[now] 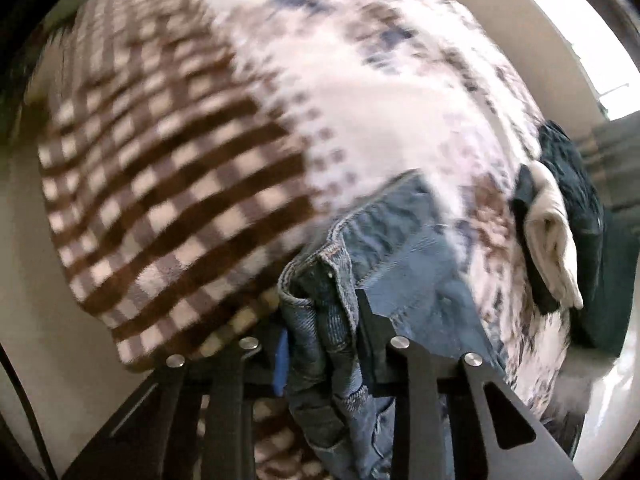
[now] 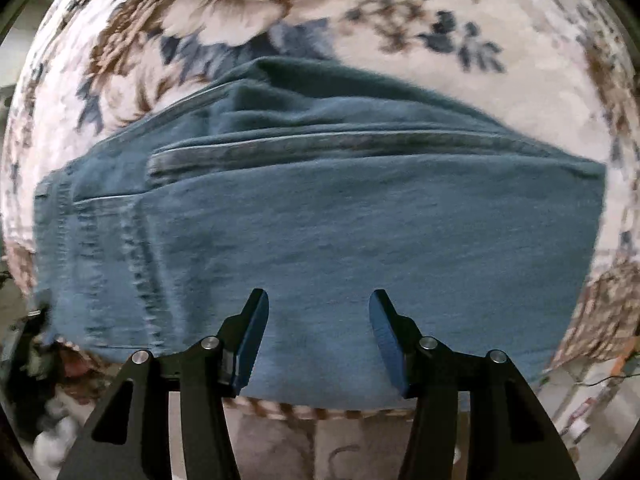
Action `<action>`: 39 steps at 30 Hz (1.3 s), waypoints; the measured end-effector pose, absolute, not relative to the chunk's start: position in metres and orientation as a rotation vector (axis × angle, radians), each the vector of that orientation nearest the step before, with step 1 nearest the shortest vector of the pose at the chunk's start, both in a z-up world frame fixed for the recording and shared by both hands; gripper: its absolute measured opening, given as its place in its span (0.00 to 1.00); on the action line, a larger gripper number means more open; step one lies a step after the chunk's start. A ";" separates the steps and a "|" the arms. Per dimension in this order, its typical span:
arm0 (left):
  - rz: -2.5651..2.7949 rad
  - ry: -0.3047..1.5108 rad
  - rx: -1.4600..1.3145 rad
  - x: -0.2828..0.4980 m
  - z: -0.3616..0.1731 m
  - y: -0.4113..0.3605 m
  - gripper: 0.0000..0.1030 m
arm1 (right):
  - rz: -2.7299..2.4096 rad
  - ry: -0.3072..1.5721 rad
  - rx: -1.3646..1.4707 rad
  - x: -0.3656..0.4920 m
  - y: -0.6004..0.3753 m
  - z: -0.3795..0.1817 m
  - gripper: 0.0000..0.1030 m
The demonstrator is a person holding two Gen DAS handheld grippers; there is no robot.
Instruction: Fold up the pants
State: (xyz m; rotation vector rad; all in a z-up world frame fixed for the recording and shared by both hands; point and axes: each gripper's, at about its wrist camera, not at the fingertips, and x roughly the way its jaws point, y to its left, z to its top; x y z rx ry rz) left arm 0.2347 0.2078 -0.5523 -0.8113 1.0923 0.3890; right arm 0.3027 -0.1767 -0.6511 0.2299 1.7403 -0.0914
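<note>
Left tongs clenched on jeans at waistband corner, denim bunched betw fingers, lifted off blanket. Right tongs released, hovering over near edge of jeans; not touching, far as can tell. Long axis runs crosswise, left-right, ahead of right tongs. Left already has hold, so right prob needs to pinch near edge next.

Motion-blurred fisheye, window glare

hand-held gripper | black linkage arms | silver pivot pins | blue pads
</note>
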 end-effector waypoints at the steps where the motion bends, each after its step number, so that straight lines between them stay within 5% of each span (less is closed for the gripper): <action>1: 0.371 1.080 -0.753 0.237 -0.536 0.196 0.23 | -0.100 1.735 0.200 0.302 -0.182 -0.649 0.54; 13: 0.139 0.976 -0.306 0.250 -0.431 0.036 0.23 | -0.038 1.665 0.094 0.280 -0.274 -0.631 0.61; 15: 0.113 0.969 -0.269 0.251 -0.423 0.010 0.23 | -0.034 1.649 0.117 0.274 -0.302 -0.626 0.72; 16: 0.093 0.976 -0.249 0.251 -0.419 -0.003 0.23 | -0.042 1.640 0.127 0.271 -0.320 -0.623 0.85; 21: 0.004 1.012 -0.129 0.250 -0.412 -0.074 0.23 | -0.126 1.592 0.177 0.248 -0.403 -0.607 0.89; 39: -0.388 1.263 0.267 0.200 -0.540 -0.293 0.23 | -0.567 1.576 0.421 0.125 -0.594 -0.632 0.89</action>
